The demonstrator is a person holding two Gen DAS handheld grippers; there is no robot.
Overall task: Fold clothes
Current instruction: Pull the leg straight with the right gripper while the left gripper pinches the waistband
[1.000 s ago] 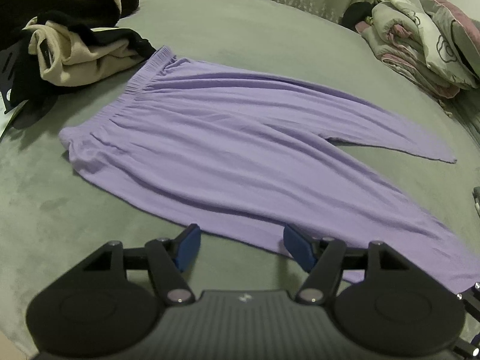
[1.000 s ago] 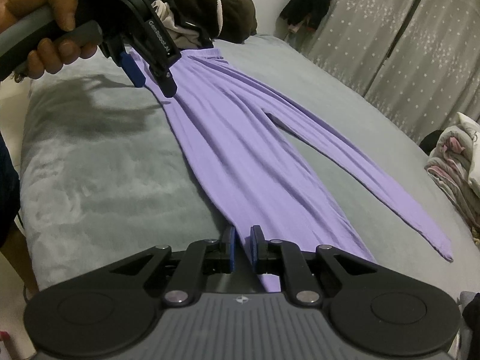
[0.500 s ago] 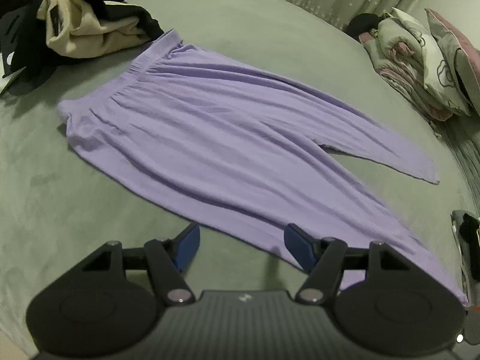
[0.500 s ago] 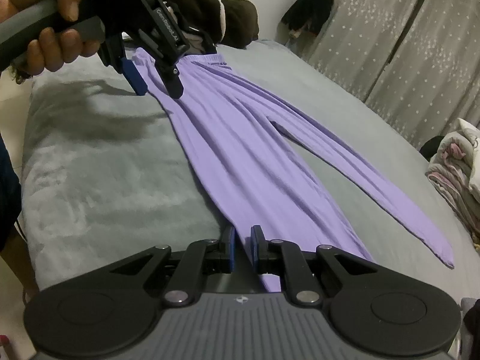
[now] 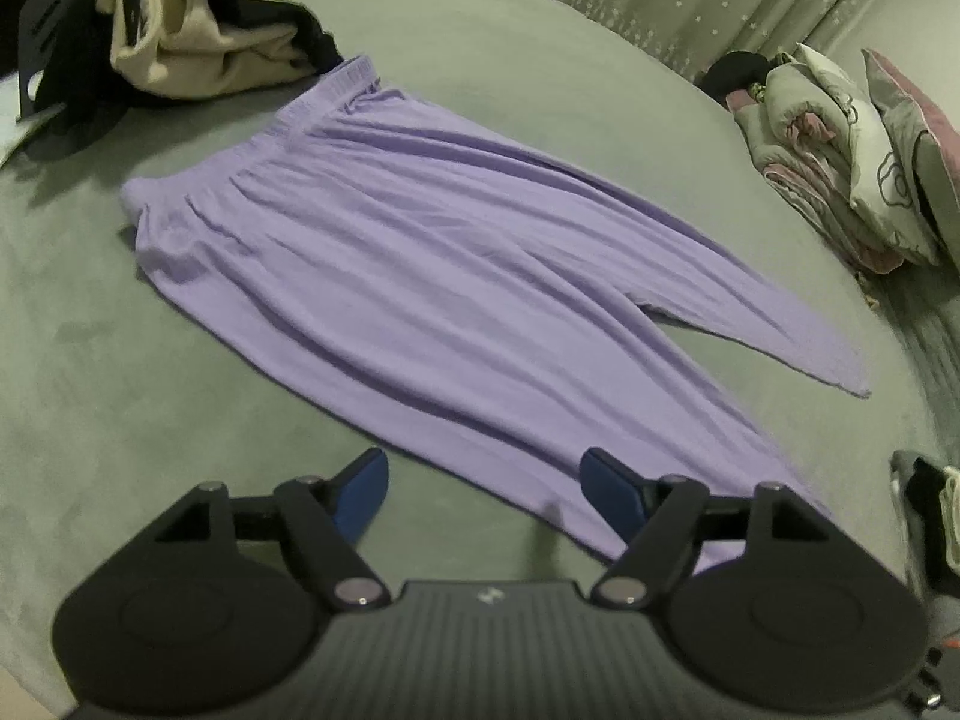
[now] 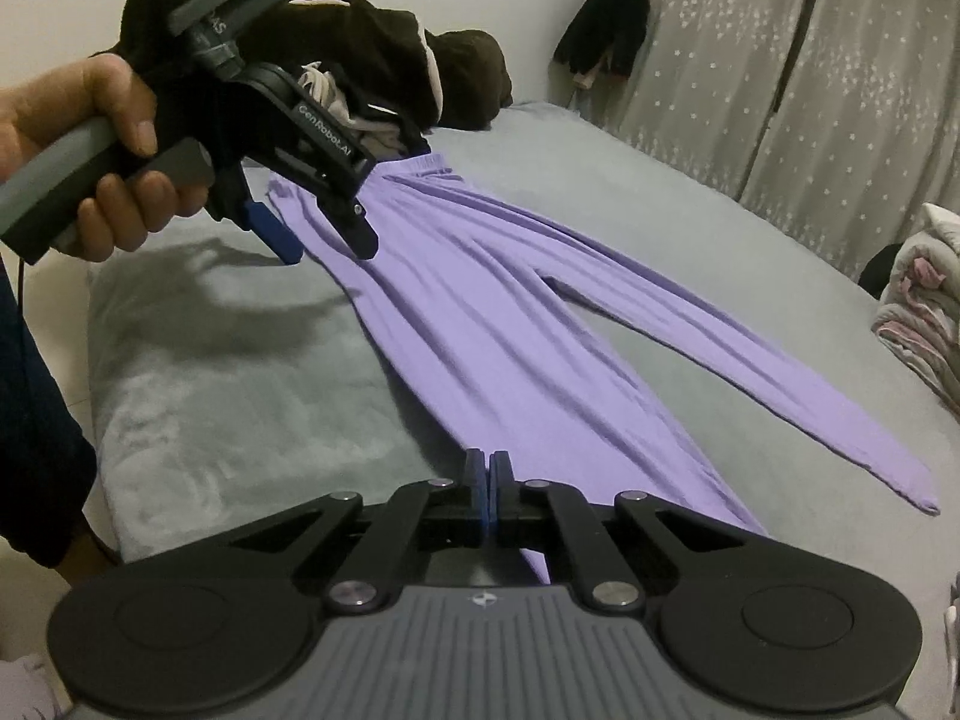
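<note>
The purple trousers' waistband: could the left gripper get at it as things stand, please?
Probably yes. The left gripper, jaws opening and empty, hovers beside the waistband of the purple trousers, with nothing between them.

A heap of dark and beige clothes fills the upper left of the left wrist view; folded quilts sit at the right edge; starred grey curtains hang upper right in the right wrist view; a dark garment hangs beside them.
</note>
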